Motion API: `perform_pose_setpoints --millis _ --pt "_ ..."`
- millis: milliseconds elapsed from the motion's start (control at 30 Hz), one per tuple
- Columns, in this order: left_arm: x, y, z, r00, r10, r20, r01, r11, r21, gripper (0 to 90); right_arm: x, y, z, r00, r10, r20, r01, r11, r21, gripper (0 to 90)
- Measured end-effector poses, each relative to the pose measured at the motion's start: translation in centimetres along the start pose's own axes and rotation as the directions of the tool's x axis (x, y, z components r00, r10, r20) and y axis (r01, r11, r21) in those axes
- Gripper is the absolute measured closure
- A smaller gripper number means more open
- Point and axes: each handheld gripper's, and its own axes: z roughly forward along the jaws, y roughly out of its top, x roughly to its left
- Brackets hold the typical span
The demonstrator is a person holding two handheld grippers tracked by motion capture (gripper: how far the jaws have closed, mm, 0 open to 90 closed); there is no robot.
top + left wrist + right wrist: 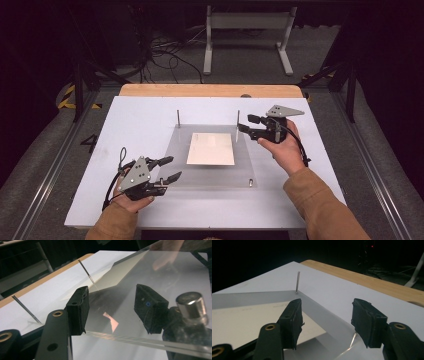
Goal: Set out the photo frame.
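Dark room, white desk (125, 125): clear sheet (250, 165) lies between spread left claw (167, 168) and spread right claw (246, 123), both at its edges.

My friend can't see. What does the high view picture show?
A person holds two open grippers over a white table: the left gripper at the near left corner of a clear sheet, the right gripper by its far right pin. A white paper lies under the sheet.

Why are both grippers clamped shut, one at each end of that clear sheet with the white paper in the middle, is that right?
Not quite: both grippers are open, not clamped. The high view shows the left gripper and right gripper with jaws apart at opposite corners of the clear sheet; each gripper view shows the gap. The white paper does lie in the middle.
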Motion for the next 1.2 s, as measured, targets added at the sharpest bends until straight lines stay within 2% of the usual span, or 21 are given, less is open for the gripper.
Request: perform_pose_setpoints --millis 67,133,267,300,333,400,533,667,733,900,1000,1133,1200 --pt "0.1 0.1 0.0 1.0 -0.005 0.003 0.005 1.0 0.002 45.3 0.2 -0.1 -0.5 0.9999 -0.01 -0.006 0.01 1.0 -0.001 41.4" --pt "0.1 0.3 0.0 1.0 -0.006 0.0 0.006 1.0 0.003 45.3 0.8 -0.5 -2.1 0.9987 -0.048 -0.016 0.048 0.999 -0.005 40.8" --pt "0.1 0.4 0.0 0.9999 -0.013 0.002 0.013 0.9999 0.008 45.3 1.6 -1.1 -4.1 0.9941 -0.107 -0.017 0.107 0.994 -0.006 40.0" --pt "0.1 0.4 0.0 0.9999 -0.013 0.002 0.013 0.9999 0.008 45.3 1.6 -1.1 -4.1 0.9941 -0.107 -0.017 0.107 0.994 -0.006 40.0" --pt "0.1 0.5 0.0 0.9999 -0.015 -0.001 0.015 0.9999 0.006 45.3 2.0 -1.6 -5.1 0.9874 -0.154 -0.034 0.155 0.988 0.023 40.9" --pt "0.1 0.6 0.1 0.9999 -0.015 -0.002 0.015 0.9999 0.008 45.3 2.2 -1.8 -5.4 0.9857 -0.165 -0.035 0.166 0.986 0.028 40.6" --pt "0.1 0.7 0.0 0.9998 -0.017 0.003 0.017 0.9998 0.013 45.3 3.2 -3.4 -6.9 0.9773 -0.209 -0.034 0.211 0.976 0.052 38.7" --pt "0.1 0.7 0.1 0.9999 -0.017 0.002 0.017 0.9998 0.011 45.3 4.2 -4.7 -8.1 0.9717 -0.236 -0.016 0.236 0.97 0.062 31.6" --pt "0.0 0.8 0.1 0.9998 -0.019 0.003 0.019 0.9998 0.011 45.4 4.9 -5.0 -8.4 0.9654 -0.26 -0.025 0.261 0.964 0.06 29.6" --pt "0.0 0.8 0.1 0.9998 -0.019 0.003 0.019 0.9997 0.012 45.3 7.5 -5.2 -8.6 0.9345 -0.345 -0.086 0.348 0.938 0.01 24.3" --pt "0.0 0.8 0.1 0.9998 -0.018 0.002 0.018 0.9998 0.012 45.4 8.7 -5.0 -8.3 0.9151 -0.39 -0.103 0.389 0.921 -0.026 22.8" --pt "0.0 0.8 0.1 0.9998 -0.017 0.005 0.017 0.9998 0.014 45.3 9.3 -4.8 -7.4 0.8965 -0.428 -0.116 0.423 0.904 -0.061 27.3" --pt "0.0 0.8 0.2 0.9997 -0.022 0.005 0.022 0.9997 0.011 45.3 9.5 -4.7 -6.8 0.8906 -0.439 -0.119 0.433 0.898 -0.075 31.3"
